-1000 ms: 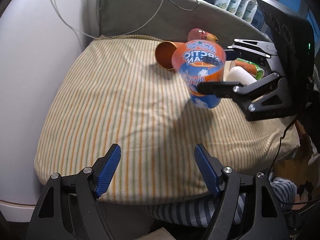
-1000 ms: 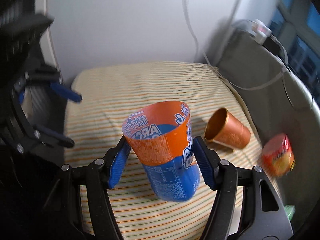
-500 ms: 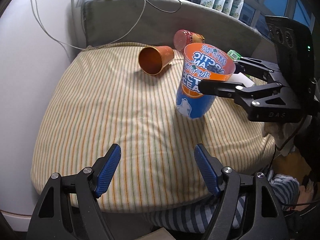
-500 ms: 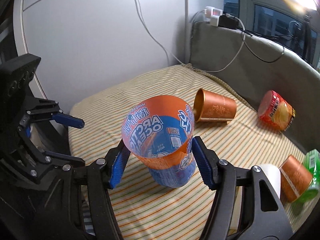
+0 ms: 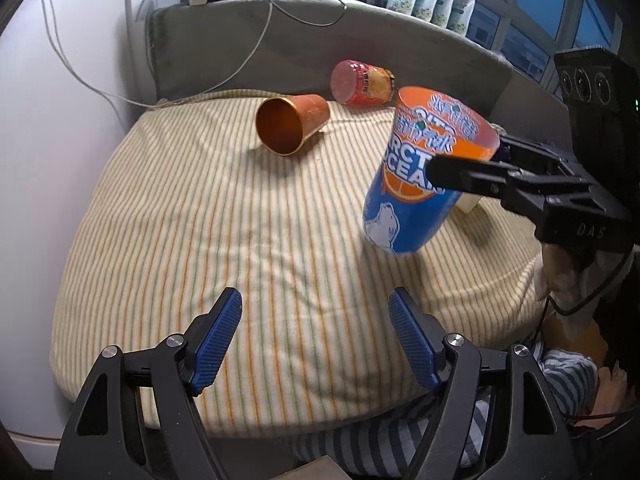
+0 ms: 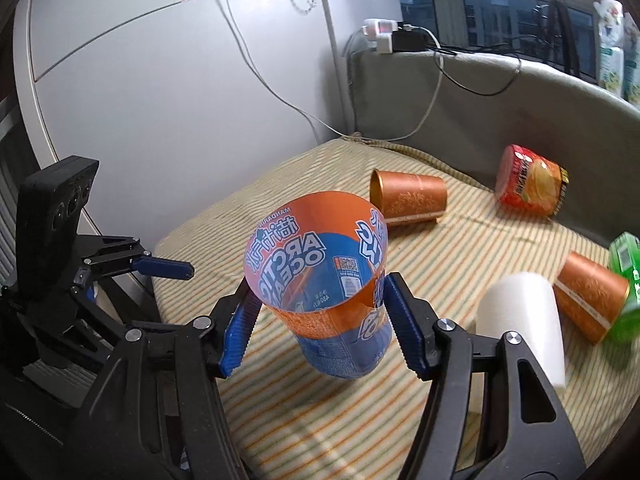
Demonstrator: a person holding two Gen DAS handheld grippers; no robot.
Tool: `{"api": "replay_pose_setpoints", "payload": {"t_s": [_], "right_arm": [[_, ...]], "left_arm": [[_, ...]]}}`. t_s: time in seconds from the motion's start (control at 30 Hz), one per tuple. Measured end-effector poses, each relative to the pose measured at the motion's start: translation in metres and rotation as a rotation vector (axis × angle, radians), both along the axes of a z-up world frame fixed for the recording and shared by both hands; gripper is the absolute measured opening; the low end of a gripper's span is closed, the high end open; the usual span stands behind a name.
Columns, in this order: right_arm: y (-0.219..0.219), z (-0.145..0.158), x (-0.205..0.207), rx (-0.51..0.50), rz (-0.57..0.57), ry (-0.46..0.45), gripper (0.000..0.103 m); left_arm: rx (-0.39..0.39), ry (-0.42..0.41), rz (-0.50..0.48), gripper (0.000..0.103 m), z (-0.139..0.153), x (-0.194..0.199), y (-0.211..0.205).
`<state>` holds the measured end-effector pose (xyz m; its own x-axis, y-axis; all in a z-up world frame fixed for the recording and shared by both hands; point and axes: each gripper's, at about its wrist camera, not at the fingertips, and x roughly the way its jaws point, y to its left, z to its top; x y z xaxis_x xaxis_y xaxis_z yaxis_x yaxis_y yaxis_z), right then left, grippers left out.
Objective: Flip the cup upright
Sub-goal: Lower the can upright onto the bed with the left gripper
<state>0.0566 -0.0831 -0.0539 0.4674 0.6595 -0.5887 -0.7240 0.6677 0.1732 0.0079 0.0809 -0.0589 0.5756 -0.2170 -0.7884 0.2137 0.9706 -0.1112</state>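
The blue and orange Arctic Ocean cup stands mouth up on the striped cushion, leaning a little. My right gripper is shut on the cup, a blue pad on each side of its upper wall; it also shows in the left wrist view. My left gripper is open and empty near the cushion's front edge, apart from the cup. It appears in the right wrist view at the left.
A copper cup lies on its side at the back. A red snack tub lies by the grey backrest. A white cup, another copper cup and a green can lie to the right. Cables hang on the wall.
My right gripper has turned the cup from tilted to mouth up and lowered it to the cushion. The left gripper stayed open and pulled back slightly.
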Motion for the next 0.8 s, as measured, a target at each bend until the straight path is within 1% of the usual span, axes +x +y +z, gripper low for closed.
{"api": "replay_pose_setpoints", "payload": {"t_s": [0.3,0.6,0.8], "right_arm": [[-0.025,-0.005,-0.01,0.022,-0.087,0.039,0.065],[-0.033,-0.011,-0.019,0.024,-0.153,0.035,0.066],[-0.035,-0.011,-0.028,0.005,-0.159,0.012,0.068]], "left_arm": [[-0.002,-0.025,-0.032,0.076,0.001,0.001,-0.018],[-0.006,-0.04,-0.032,0.076,-0.001,0.001,-0.029],[-0.014,-0.052,-0.036,0.076,0.001,-0.003,-0.03]]}}
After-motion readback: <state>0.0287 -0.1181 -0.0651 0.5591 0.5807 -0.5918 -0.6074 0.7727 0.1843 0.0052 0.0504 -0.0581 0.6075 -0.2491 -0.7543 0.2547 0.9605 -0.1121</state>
